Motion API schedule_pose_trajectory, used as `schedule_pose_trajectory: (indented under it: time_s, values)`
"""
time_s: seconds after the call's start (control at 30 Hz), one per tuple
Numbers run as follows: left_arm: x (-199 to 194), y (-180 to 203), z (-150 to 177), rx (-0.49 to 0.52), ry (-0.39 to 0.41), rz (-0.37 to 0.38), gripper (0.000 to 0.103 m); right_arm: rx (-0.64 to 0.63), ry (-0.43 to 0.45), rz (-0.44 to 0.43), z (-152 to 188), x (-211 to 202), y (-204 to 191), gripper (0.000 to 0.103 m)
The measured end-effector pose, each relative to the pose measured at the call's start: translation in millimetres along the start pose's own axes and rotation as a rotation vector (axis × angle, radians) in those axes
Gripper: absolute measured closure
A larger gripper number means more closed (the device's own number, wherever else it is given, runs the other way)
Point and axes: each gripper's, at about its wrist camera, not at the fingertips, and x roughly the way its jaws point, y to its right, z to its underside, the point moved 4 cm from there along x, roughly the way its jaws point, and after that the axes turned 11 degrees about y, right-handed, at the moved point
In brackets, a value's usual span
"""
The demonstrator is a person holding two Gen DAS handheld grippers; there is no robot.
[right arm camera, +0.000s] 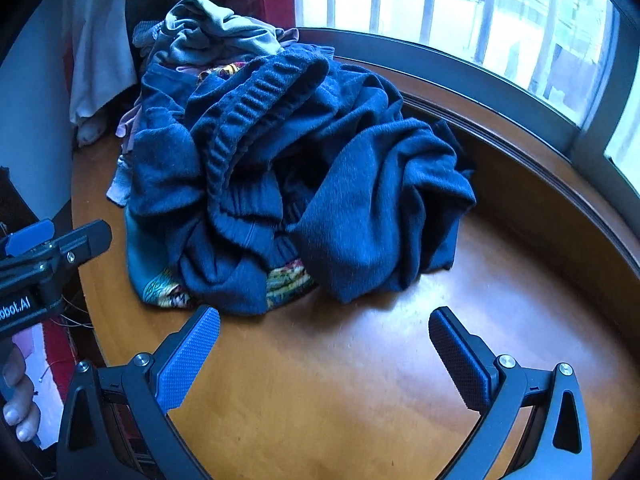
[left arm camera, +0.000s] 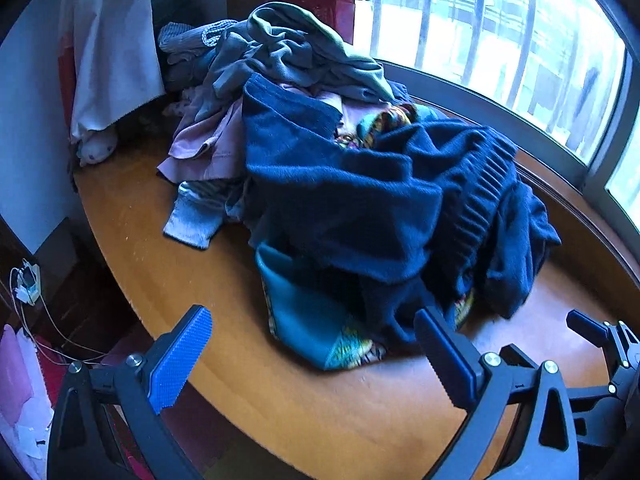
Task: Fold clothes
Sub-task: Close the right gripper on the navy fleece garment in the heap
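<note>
Now both your tongs, left and right, gape empty above the round wooden table; the crumpled navy fleece garment tops the clothes heap just ahead.

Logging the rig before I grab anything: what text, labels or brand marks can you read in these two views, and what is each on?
"obot.AI": white letters on the body of the left gripper, cut off by the left edge of the right wrist view.
Red box by the window: a strip of print along its top edge, too blurred to read.
Navy sweater and the rest of the pile: no readable text.
</note>
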Motion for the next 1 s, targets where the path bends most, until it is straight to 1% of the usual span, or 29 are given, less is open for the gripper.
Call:
schedule_pose_trajectory:
  time_s: [0.2, 0.4, 0.47, 0.5, 0.6, 0.67, 0.7, 0.83, 1.0]
  values:
    - [20.7, -1.0, -9.3, 0.014, -0.011, 0.010, 0.000, 0.022, 0.000, -0.008, -17.9, 13.5, 1.8, 0.000]
    - [35.7, 3.1, -16.5, 0.037, -0.011, 0.022, 0.000, 0.029, 0.055, -0.030, -46.3, 22.8, 1.6, 0.000]
    - [38.8, 4.0, -18.8, 0.034, -0.008, 0.035, 0.000, 0.025, 0.074, -0.034, -55.9, 28.7, 0.2, 0.000]
    - [39.3, 5.5, -19.6, 0.048, -0.003, 0.060, 0.000, 0.027, 0.083, -0.034, -61.1, 32.1, 0.2, 0.000]
    - [44.1, 7.9, -22.6, 0.065, 0.024, 0.072, 0.000, 0.030, 0.110, -0.020, -75.2, 42.7, 4.1, 0.000]
    - [51.4, 10.1, -23.1, 0.073, 0.027, 0.103, 0.000, 0.017, 0.128, -0.011, -80.6, 51.7, 5.2, 0.000]
    - [54.9, 11.3, -23.1, 0.075, 0.027, 0.118, 0.000, 0.012, 0.130, -0.012, -82.3, 56.6, 5.8, 0.000]
    - [66.4, 15.0, -24.5, 0.090, 0.042, 0.123, 0.000, 0.006, 0.102, -0.034, -85.1, 79.4, 9.6, 0.000]
    - [89.8, 18.5, -19.9, 0.094, -0.016, 0.150, 0.000, 0.021, 0.077, -0.055, -84.1, 93.6, 9.9, 0.000]
